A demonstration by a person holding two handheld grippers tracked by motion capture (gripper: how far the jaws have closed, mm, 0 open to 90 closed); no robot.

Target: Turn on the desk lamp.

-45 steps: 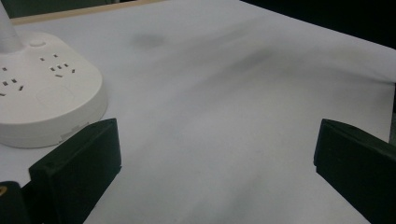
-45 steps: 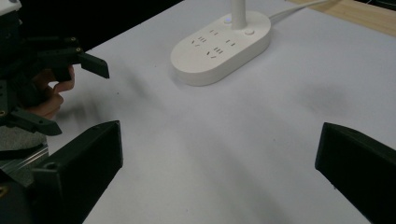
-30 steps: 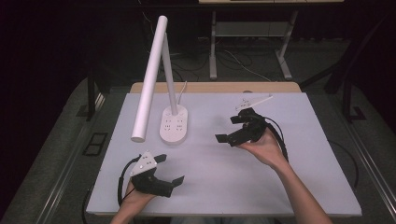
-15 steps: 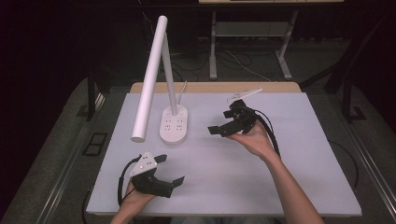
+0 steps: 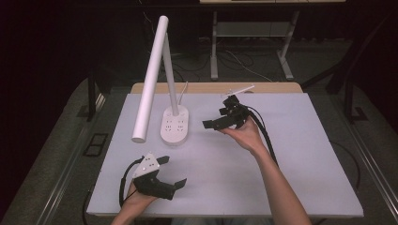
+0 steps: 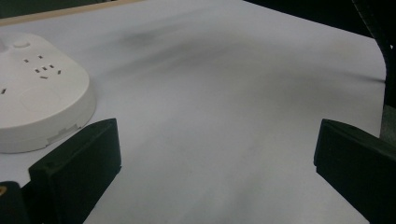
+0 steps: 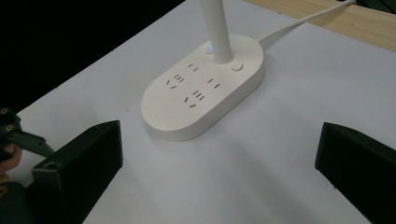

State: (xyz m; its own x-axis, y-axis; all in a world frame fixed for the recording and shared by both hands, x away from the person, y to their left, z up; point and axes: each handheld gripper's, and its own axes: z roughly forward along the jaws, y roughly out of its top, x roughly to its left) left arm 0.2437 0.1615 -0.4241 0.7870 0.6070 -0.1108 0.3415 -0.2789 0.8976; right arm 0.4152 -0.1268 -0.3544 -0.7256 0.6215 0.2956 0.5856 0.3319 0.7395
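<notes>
Fingers of both grippers spread wide, empty; bare table (image 5: 305, 154) right of lamp base (image 5: 174, 124).

No legible text, brand, label or number is found in any view. The lamp base (image 7: 203, 88) carries socket slots and two round buttons, all unmarked. The grey plate (image 5: 146, 165) on the left gripper (image 5: 170, 171) shows small dots only, too small to read as characters.
</notes>
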